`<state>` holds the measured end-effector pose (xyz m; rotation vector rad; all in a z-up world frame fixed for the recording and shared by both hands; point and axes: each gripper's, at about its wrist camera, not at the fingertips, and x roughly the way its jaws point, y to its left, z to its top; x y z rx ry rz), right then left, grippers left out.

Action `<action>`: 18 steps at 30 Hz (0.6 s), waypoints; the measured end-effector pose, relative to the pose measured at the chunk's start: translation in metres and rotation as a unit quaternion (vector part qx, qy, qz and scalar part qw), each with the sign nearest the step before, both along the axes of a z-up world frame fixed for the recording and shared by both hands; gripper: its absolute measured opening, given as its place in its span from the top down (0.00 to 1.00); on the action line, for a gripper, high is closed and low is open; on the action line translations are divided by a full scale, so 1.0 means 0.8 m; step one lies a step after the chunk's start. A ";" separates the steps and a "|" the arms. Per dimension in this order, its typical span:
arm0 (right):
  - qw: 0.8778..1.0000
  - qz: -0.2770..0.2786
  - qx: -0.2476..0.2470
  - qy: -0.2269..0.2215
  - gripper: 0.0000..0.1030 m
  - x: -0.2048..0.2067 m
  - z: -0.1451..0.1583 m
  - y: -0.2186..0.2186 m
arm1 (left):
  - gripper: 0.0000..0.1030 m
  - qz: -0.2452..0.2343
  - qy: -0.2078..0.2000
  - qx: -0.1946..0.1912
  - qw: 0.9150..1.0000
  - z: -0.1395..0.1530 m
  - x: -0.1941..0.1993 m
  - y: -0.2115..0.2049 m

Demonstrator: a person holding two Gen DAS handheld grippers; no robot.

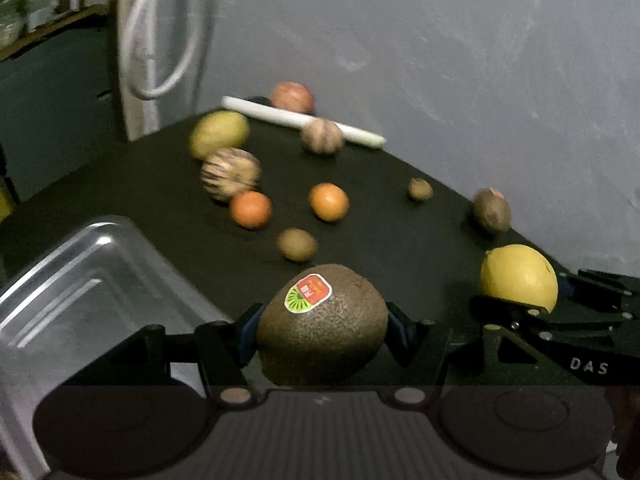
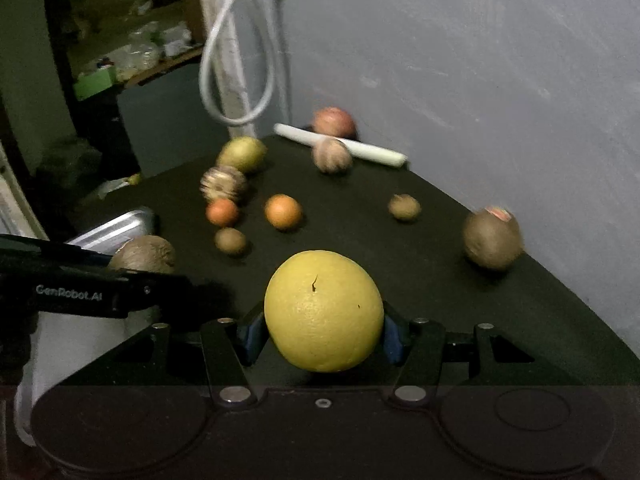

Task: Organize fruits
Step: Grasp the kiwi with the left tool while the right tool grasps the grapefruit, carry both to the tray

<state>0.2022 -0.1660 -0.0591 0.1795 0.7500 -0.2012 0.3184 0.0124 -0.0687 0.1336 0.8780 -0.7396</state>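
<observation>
Gripping a large brown kiwi with a red and green sticker, my left gripper had its blue pads pressed against both sides of the fruit, which sat clear above the black table. My right gripper was likewise clamped on a big yellow citrus, its pads tight to either flank. From the left camera that citrus showed at the right edge, held in the other tool. Just to the left of the held kiwi lay a metal tray, its rim near my left finger; I could not tell whether it held anything. Beyond the kiwi a small brown kiwi rested on the table, and behind it two oranges lay near each other but apart. Off to the right sat another small kiwi and, nearer the table's edge, a larger brown kiwi. Farther back, a striped round fruit sat just beside a yellow-green one. At the far end a second striped fruit lay in front of a white stick-like object, with a reddish apple behind it by the grey wall.
</observation>
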 end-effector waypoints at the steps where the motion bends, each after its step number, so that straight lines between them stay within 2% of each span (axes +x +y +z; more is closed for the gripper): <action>1: 1.000 0.008 0.000 -0.003 0.44 0.006 0.005 0.008 | 0.36 0.009 -0.002 0.001 1.000 0.004 0.004 0.009; 10: 0.995 0.098 0.023 -0.021 0.44 0.086 0.031 0.085 | 0.36 0.116 -0.015 0.022 0.993 0.025 0.063 0.108; 18: 0.983 0.182 0.031 -0.008 0.44 0.174 0.008 0.154 | 0.36 0.193 -0.012 0.045 0.980 0.010 0.109 0.178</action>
